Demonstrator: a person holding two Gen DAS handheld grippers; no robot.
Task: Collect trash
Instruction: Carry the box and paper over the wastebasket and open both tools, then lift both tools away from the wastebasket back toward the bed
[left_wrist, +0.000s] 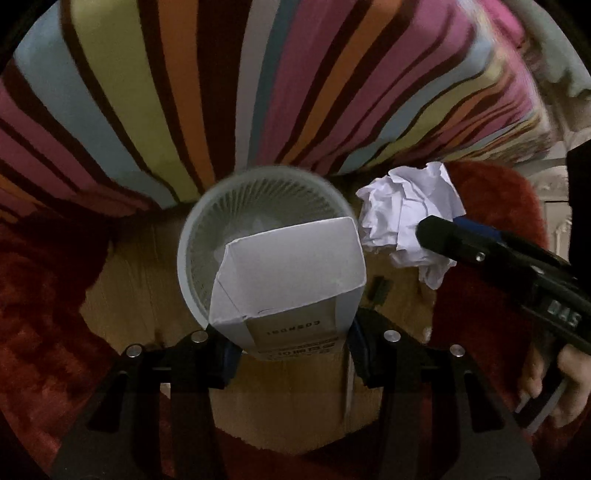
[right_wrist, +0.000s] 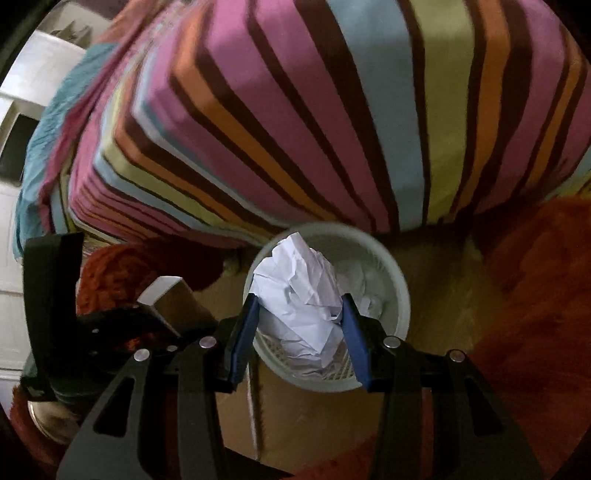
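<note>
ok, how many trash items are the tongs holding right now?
2: a white carton in the left tongs, a crumpled paper ball in the right tongs, both over the bin. Bin contents partly hidden.

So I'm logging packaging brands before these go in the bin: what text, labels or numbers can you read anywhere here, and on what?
"COSRX"-like word, upside down and only partly legible: on the white carton in the left gripper.
Printed strip, maybe a barcode, on the carton's lower edge: too small and blurred to read.
"DAS", cut off by the frame edge: on the right gripper body.
Crumpled paper, basket: no text.

Both wrist views steeply above bin
</note>
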